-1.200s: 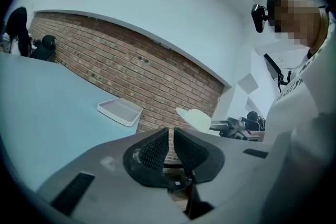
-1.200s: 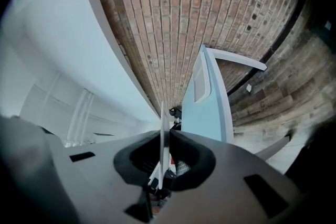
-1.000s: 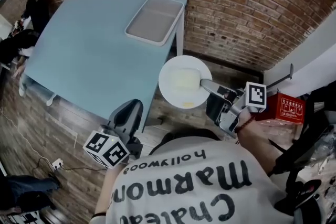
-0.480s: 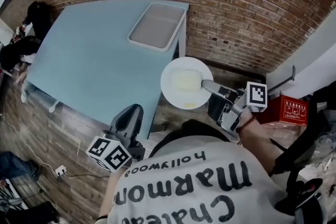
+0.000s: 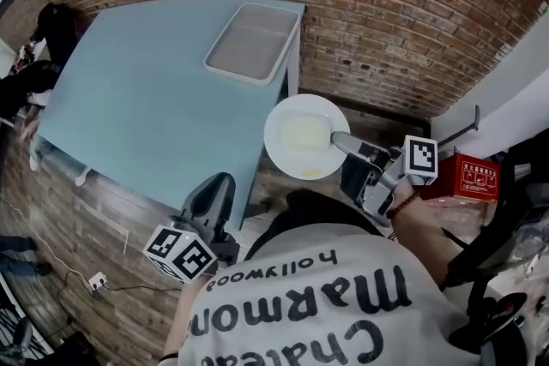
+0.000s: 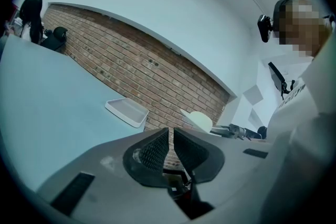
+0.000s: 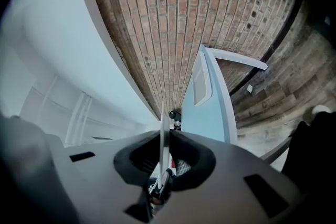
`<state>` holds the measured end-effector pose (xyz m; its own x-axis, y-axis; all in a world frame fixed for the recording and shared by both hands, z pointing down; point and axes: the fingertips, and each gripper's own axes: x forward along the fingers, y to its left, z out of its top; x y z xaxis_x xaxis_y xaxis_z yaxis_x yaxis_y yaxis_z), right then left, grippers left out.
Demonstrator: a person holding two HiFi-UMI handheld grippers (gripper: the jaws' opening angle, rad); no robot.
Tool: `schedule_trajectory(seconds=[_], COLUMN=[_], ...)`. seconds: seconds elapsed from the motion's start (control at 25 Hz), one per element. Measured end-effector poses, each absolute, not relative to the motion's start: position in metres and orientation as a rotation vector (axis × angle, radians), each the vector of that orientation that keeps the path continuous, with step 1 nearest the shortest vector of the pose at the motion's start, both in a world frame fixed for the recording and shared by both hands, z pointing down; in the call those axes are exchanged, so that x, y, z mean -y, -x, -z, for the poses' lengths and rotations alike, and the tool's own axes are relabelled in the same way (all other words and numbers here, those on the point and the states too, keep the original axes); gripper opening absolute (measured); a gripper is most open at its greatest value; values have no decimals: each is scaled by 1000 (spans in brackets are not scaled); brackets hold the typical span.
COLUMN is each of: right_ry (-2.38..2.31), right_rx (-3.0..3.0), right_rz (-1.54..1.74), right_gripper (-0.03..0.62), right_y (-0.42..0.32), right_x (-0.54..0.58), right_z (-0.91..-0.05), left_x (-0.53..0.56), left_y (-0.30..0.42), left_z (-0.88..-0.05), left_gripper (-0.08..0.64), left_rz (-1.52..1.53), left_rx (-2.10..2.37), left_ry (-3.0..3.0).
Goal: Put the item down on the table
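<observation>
Brick wall (image 5: 386, 4) behind, blue tabletop (image 5: 146, 99) left. Your right hand-held gripper (image 5: 339, 141) clamps plate (image 5: 300, 137) by rim; plate hangs just right of tabletop edge. Left hand-held gripper (image 5: 214, 189) closed, empty. Carry plate left over tabletop, level, clear of tray (image 5: 249, 39); lower flat before you release.

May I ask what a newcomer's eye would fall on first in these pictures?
First comes the white plate, gripped by its rim in the right tool and held in the air just off the right edge of the table, not over it. Next is the pale blue table itself, set against the brick wall, with a white tray at its far corner.
</observation>
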<state>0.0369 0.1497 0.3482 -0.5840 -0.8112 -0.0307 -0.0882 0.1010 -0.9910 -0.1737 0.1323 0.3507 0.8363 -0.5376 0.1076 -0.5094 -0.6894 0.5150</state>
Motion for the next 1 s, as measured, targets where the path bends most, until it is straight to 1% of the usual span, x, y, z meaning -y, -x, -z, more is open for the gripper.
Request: schedule_trajectory(seconds=[0.4,0.64,1.0], right_ry=[891,858,822], right_rx=[-1759,-1779,-1793], right_rz=[1595,1628,1694], right_gripper=[34,32,33], right_y=[-50,-59,-95], right_x=[-119,-81,7], right_z=[-366,-366,-378], left_x=[-107,-80,-20], left_y=[166,171,153], left_z=[-358,-361,-353], left_gripper=[32,32,32], left_rz=[70,69,75], left_rx=[803,889,1028], left_ry=[-2429,-2382,-2337])
